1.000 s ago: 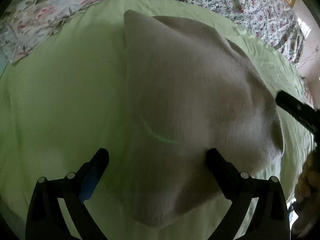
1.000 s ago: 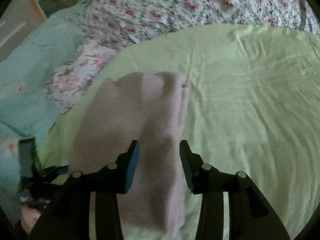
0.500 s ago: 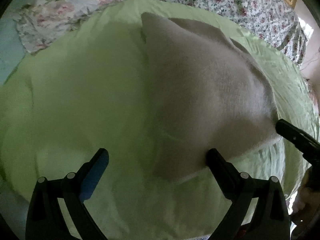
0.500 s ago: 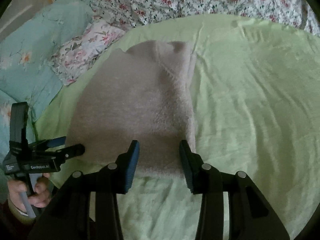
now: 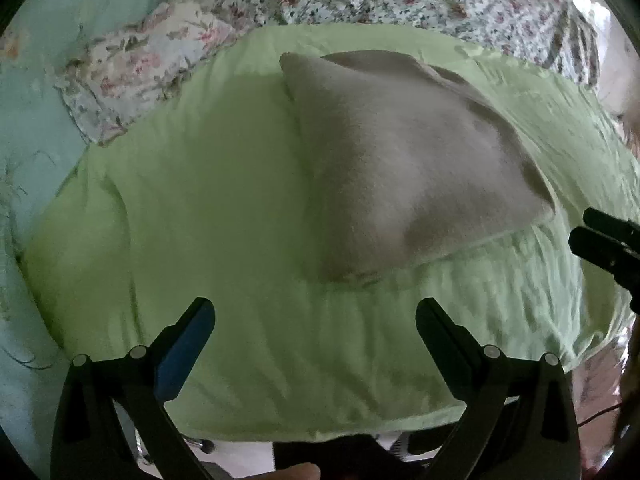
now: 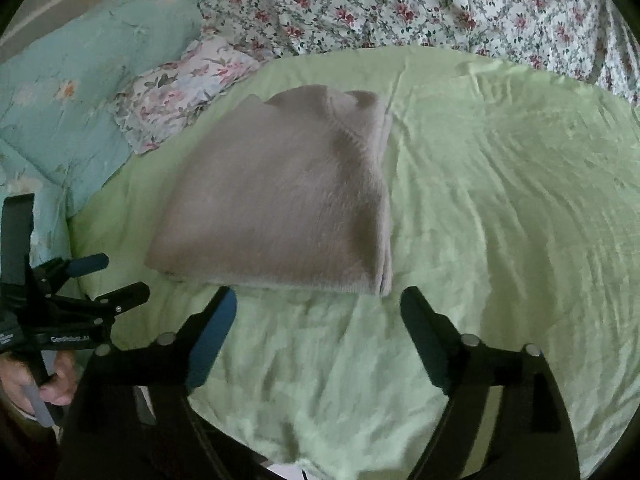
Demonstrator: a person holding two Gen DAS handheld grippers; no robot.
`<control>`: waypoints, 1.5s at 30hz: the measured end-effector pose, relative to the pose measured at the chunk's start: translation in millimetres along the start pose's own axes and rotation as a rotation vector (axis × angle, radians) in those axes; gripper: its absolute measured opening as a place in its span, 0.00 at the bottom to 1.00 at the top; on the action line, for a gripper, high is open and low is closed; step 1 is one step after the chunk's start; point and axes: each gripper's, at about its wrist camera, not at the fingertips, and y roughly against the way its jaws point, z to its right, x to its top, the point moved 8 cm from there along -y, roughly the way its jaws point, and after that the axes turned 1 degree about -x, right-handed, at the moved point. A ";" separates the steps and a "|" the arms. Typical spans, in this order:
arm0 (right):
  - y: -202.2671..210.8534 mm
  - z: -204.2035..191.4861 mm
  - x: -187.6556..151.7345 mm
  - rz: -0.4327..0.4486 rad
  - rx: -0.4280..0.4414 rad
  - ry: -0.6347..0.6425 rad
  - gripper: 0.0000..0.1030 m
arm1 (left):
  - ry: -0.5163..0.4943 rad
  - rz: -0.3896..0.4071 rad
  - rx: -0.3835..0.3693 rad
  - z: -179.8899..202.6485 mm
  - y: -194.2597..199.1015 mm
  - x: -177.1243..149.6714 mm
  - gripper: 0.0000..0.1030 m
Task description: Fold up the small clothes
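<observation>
A folded beige fuzzy garment [image 5: 404, 160] lies flat on the light green sheet [image 5: 224, 208]; it also shows in the right wrist view [image 6: 288, 200]. My left gripper [image 5: 316, 320] is open and empty, held back from the garment's near edge. My right gripper [image 6: 318, 310] is open and empty, just short of the garment's front edge. The left gripper also shows at the left of the right wrist view [image 6: 108, 280], and the right gripper's fingertips [image 5: 600, 236] show at the right edge of the left wrist view.
A floral quilt [image 6: 400, 4] lies along the far side of the green sheet. A floral pillow [image 6: 180, 88] and a teal blanket [image 6: 72, 80] lie at the left. The sheet's near edge [image 5: 320, 432] drops off close to me.
Both grippers have pulled back from the garment toward the near edge. The right gripper's jaws have opened wide. The garment now lies flat and folded on the sheet.
</observation>
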 end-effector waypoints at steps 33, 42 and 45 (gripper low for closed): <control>10.9 -12.1 30.9 0.005 -0.022 0.112 0.99 | -0.056 0.091 0.054 4.5 15.0 46.5 0.99; -14.8 -5.7 24.8 -0.051 -0.025 0.097 0.99 | -0.048 0.057 0.066 1.3 -0.8 44.1 0.99; -13.8 -4.3 25.3 -0.052 -0.026 0.093 0.99 | -0.047 0.065 0.063 2.7 3.1 43.8 0.99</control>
